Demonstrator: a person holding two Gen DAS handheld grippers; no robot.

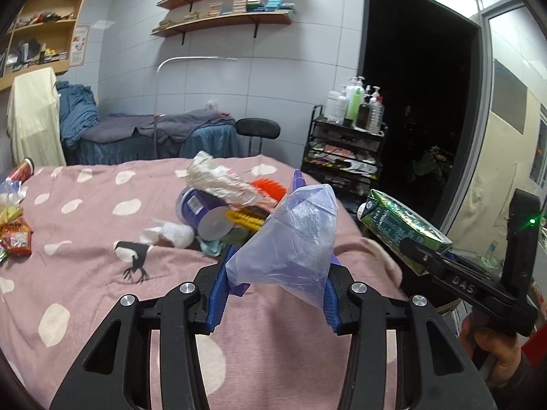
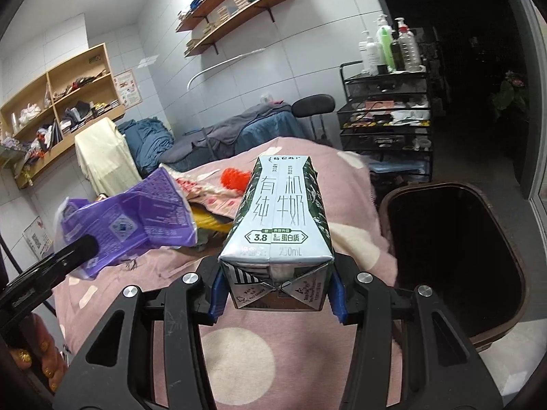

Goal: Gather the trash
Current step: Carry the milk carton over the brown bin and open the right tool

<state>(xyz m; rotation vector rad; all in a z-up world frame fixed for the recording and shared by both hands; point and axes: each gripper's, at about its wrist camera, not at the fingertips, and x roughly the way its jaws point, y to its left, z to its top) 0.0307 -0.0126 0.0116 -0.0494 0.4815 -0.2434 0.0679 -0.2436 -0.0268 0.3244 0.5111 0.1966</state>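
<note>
Left gripper (image 1: 278, 273) clamping a crumpled purple plastic wrapper (image 1: 290, 239), blue pads pressing both sides, wrapper lifted off the pink polka-dot blanket (image 1: 85, 239). Right gripper (image 2: 277, 290) clamping a green-and-white milk carton (image 2: 280, 218) at its base, carton lying along the fingers, raised above the blanket. Dark bin (image 2: 506, 273) standing open just right of the bed, beside the carton. Remaining trash sitting in a pile mid-blanket: purple can (image 1: 195, 205), crumpled clear bag (image 1: 218, 181), orange brush (image 1: 270, 188), white tissue (image 1: 171, 234). More snack wrappers (image 1: 13, 235) lying at the blanket's far left edge. Person's hand (image 1: 492, 352) gripping the right handle.
</note>
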